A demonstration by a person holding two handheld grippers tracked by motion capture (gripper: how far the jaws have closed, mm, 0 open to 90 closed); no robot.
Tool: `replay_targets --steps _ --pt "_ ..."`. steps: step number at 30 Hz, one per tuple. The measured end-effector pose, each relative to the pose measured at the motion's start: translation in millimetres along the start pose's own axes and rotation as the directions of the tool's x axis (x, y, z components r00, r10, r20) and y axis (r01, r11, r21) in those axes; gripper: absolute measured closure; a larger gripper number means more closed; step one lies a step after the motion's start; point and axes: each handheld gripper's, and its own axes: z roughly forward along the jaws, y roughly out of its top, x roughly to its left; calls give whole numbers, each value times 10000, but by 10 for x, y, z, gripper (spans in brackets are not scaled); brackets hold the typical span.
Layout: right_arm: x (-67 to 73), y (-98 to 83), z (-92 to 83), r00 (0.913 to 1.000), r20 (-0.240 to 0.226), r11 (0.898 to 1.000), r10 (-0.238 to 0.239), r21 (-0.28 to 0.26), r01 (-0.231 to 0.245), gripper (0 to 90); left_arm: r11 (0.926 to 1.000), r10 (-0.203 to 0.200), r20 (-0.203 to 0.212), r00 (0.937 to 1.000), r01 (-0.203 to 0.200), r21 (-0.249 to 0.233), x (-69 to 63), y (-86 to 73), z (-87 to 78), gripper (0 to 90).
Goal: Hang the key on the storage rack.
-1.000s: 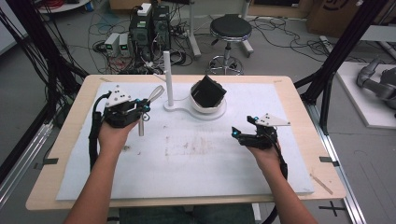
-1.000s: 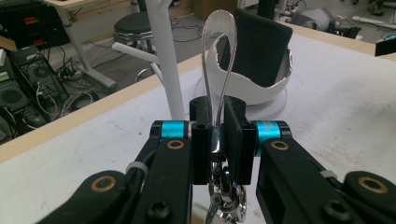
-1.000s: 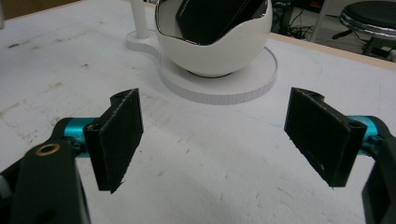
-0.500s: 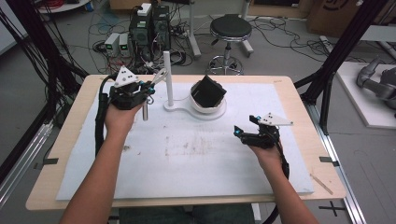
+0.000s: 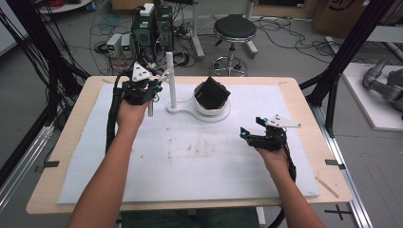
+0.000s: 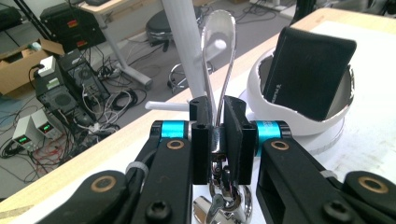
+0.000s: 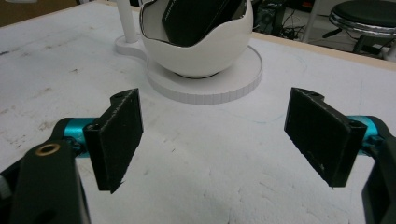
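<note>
One spoon [image 6: 219, 56] — clamped in left hand-held gripper [image 6: 217, 140]

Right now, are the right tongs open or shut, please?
Open: the right tongs hold their pads wide apart, with bare table between them.

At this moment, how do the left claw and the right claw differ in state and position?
The left claw is shut on a metal carabiner; the right claw stands open with nothing between its pads. The left claw is raised beside the white post; the right claw sits low over the white mat. Both have black pads and blue fittings.
</note>
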Motion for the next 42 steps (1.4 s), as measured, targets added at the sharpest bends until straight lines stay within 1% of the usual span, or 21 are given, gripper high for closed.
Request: replay_targets --steps 7,9,10,11,12,13,14,15,16,19,20,21,22,24,28,31,35,37,38,40,42 --pt "8 0 2 10000 -10 10000 -26 32 26 197 9994 -52 -272 9996 61 342 -1 -69 117 812" --pt "8 0 -2 10000 -5 10000 13 56 -13 197 9987 -190 -205 9996 200 467 9 -88 143 804" --pt "6 0 -2 10000 -15 10000 19 33 -19 197 9988 -157 -199 9997 166 452 10 -106 155 773" --pt "6 0 -2 10000 -15 10000 19 33 -19 197 9988 -157 -199 9997 166 452 10 -106 155 698" --pt "1 0 -2 10000 14 10000 -3 1 3 197 9988 -230 -191 9996 238 434 3 -110 156 658" --pt "1 0 -2 10000 14 10000 -3 1 3 197 9988 -231 -192 9996 239 427 0 -113 152 658" --pt "2 1 -4 10000 17 10000 12 12 -12 197 9990 -195 -230 9995 203 389 -5 -116 139 596" --pt "2 1 -4 10000 17 10000 12 12 -12 197 9992 -215 -265 9994 224 340 -10 -120 131 596" --pt "4 3 -6 10000 6 10000 6 -2 -6 197 9992 -234 -220 9995 240 311 -12 -133 119 534" --pt "1 6 -13 10000 39 10000 19 -88 -18 197 9987 -487 379 9981 481 185 -20 -199 89 516" --pt "-6 13 -27 10000 80 9999 36 -157 -35 197 9985 -483 563 9972 467 299 -25 -220 79 474" --pt "-6 13 -27 10000 80 9999 36 -157 -35 197 9980 -463 702 9965 431 457 -33 -235 69 474" --pt "-11 15 -33 9999 104 9998 46 -205 -44 197 9984 -375 809 9960 338 460 -40 -249 48 443" --pt "-22 18 -53 9998 157 9997 112 -239 -108 197 9987 -419 1064 9934 384 346 -51 -273 -7 397" --pt "-19 26 -76 9997 239 9995 73 -323 -65 197 9993 -359 1533 9875 334 191 -58 -321 -116 342" --pt "-18 26 -80 9997 246 9995 67 -321 -59 197 9995 -239 1792 9835 200 236 -57 -369 -189 316" --pt "-21 25 -78 9997 248 9995 68 -304 -60 197 9992 -364 2087 9773 328 208 -43 -470 -277 273" --pt "-27 22 -74 9997 243 9996 88 -264 -82 197 9992 -404 2282 9728 385 129 -37 -528 -309 268" --pt "-35 18 -66 9996 259 9997 89 -230 -83 197 9989 -457 2505 9670 454 70 -35 -596 -335 265" --pt "-38 16 -65 9996 240 9997 120 -205 -115 197 9989 -460 2590 9648 461 58 -37 -629 -346 261" --pt "-47 12 -62 9996 260 9998 141 -161 -136 197 9978 -542 2949 9540 629 -199 -47 -737 -385 239"
